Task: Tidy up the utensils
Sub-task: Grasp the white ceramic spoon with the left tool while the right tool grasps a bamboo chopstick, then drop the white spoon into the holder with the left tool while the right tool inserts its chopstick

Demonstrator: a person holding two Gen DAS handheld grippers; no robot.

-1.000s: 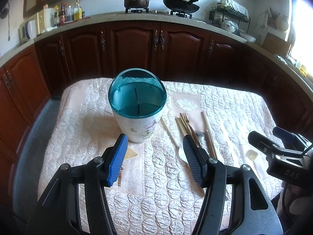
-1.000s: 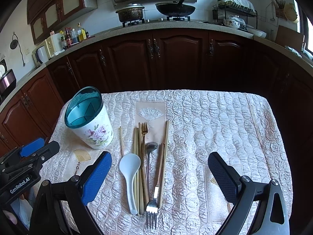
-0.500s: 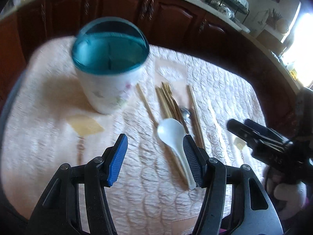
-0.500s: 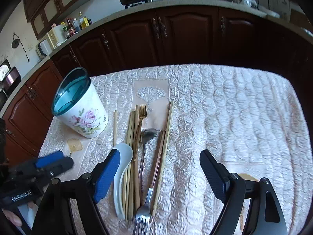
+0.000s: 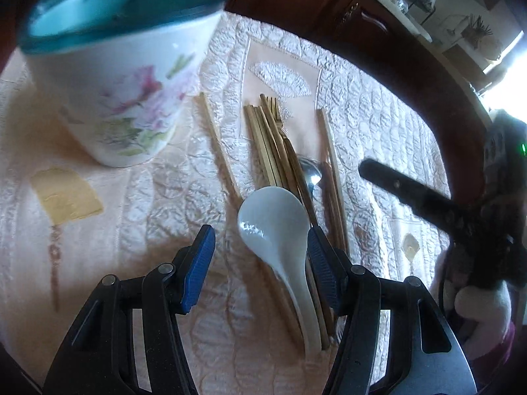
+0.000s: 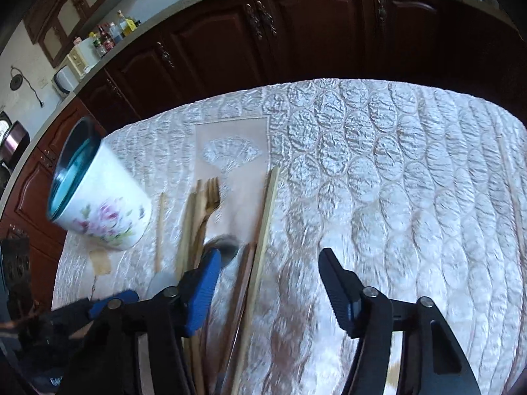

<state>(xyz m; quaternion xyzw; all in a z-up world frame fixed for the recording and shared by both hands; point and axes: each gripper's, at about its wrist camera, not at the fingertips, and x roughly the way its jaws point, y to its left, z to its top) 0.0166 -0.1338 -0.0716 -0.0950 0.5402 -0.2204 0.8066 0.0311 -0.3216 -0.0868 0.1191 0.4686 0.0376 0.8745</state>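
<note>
Utensil holder (image 5: 122, 65): upright near the table's left edge, empty, awaiting utensils.
Utensils: spoon (image 5: 280, 230), chopsticks (image 5: 266, 144), fork (image 6: 210, 194) in a row mid-table (image 6: 395, 171), handles toward the grippers.
Left gripper (image 5: 260, 263): open, straddling the spoon.
Right gripper (image 6: 270, 286): open, empty.
Writing: none legible.

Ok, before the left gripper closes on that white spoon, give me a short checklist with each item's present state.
1. Left gripper open: ok, jaws stand apart.
2. White ceramic spoon between its fingers: ok, the bowl lies between the pads, nearer the black one.
3. Spoon free of neighbours: not ok, its handle lies over the wooden chopsticks.
4. Utensil holder upright with its top open: ok, teal rim faces up.
5. Right gripper clear of the spoon: cannot tell, that view is blurred.
6. Right gripper open and holding nothing: ok.
</note>
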